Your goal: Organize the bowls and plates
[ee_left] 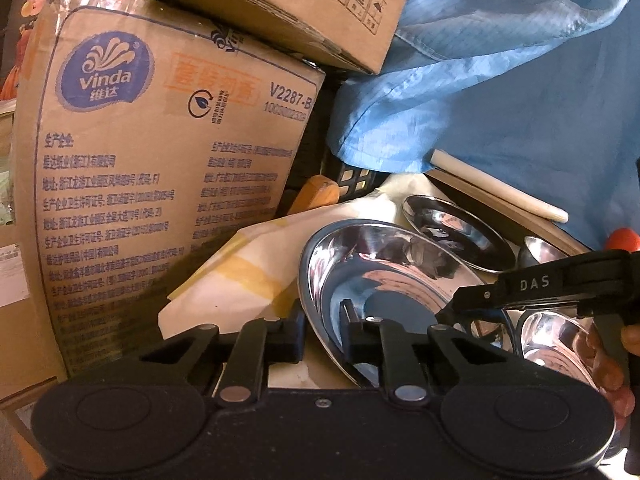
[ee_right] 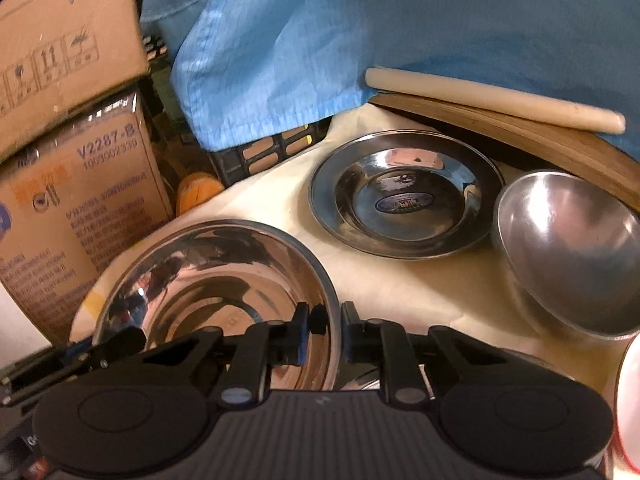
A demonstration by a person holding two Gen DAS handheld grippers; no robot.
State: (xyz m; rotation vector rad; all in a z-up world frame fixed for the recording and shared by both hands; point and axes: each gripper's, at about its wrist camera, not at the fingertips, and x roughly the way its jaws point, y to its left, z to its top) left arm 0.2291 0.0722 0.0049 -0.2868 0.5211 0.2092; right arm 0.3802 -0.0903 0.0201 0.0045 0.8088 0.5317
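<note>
On the cream cloth [ee_right: 400, 296], near the cartons [ee_left: 160, 160], both grippers had hold of one steel plate [ee_right: 216, 280]. The left gripper [ee_left: 324, 332] pinched its left rim, jaws drawn in on the metal; the right gripper [ee_right: 325, 332] pinched the rim opposite in the same way. A second plate [ee_right: 404, 196] lay flat farther back, and a bowl [ee_right: 572, 248] sat to its right, just beside it. The step in hand looked like the lift of the near plate. I judged the next move called for raising it level with both hands together and setting it onto the far plate, minding the slick rim.
</note>
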